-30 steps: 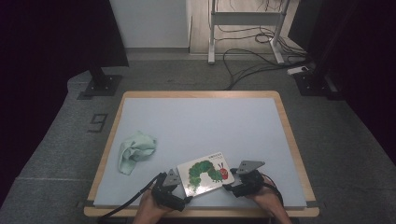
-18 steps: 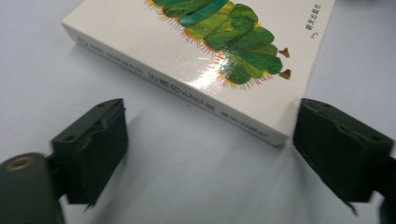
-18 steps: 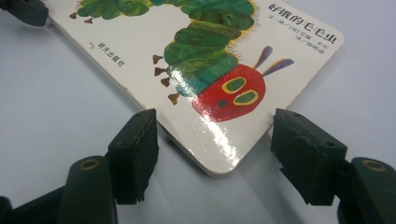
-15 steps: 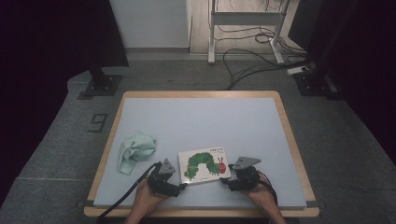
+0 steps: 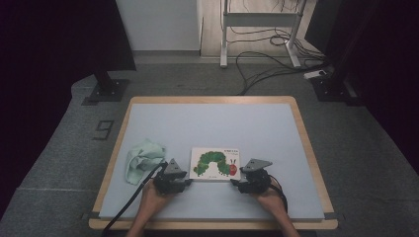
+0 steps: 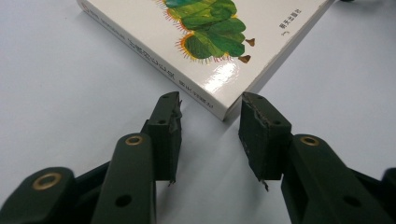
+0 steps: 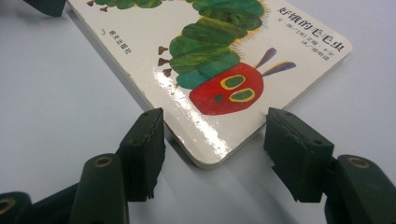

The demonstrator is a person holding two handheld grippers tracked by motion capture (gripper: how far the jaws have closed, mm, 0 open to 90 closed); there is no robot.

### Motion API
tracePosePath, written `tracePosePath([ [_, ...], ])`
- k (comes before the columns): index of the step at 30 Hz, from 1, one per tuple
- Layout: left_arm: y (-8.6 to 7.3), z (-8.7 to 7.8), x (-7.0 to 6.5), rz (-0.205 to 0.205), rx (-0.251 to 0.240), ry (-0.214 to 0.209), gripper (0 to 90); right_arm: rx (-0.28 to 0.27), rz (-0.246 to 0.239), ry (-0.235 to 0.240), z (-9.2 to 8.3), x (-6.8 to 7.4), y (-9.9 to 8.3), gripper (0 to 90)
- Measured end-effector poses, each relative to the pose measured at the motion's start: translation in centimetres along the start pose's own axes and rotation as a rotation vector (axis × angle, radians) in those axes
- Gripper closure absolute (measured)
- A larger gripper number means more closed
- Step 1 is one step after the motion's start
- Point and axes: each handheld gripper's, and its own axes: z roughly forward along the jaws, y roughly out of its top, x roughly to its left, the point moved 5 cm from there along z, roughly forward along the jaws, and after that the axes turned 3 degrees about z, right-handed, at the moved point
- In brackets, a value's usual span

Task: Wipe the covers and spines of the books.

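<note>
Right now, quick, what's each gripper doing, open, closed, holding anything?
Left gripper: open, jaws just been closing, straddling a corner of the book without gripping.
Right gripper: open, jaws closing around the book's near corner, nothing held.

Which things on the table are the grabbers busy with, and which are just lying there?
In use:
caterpillar book
left gripper, jaws just been closing, set at the book's near corner
right gripper, jaws astride the book's other near corner

Just lying about:
green cloth, left of the book
</note>
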Motion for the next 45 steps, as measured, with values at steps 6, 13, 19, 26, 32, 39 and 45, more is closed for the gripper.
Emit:
tracePosePath([
  [6, 0.7, 0.7, 0.4, 0.014, -0.002, 0.004, 53.7, -0.003, 0.014, -0.017, 0.4, -0.6, 0.4, 41.7],
  [13, 1.3, 1.3, 1.4, 0.013, -0.012, 0.036, 54.7, -0.005, 0.030, -0.039, 0.9, -1.3, 0.9, 42.3],
  [19, 2.1, 2.0, 2.8, -0.005, -0.021, 0.060, 53.7, -0.007, 0.042, -0.060, 1.5, -2.0, 1.5, 43.1],
  [26, 2.7, 2.6, 3.7, -0.018, -0.021, 0.083, 51.3, -0.007, 0.055, -0.067, 2.2, -3.1, 2.1, 43.1],
  [32, 2.7, 2.7, 3.9, -0.030, -0.025, 0.087, 45.9, -0.010, 0.055, -0.068, 2.3, -3.3, 2.3, 42.9],
  [39, 2.5, 2.4, 3.7, -0.027, -0.006, 0.100, 25.8, -0.003, 0.047, -0.074, 2.3, -3.3, 2.3, 35.1],
  [45, 2.2, 0.9, 2.7, -0.020, -0.010, 0.081, 13.8, 0.011, 0.036, -0.066, 1.8, -3.2, 2.0, 26.9],
])
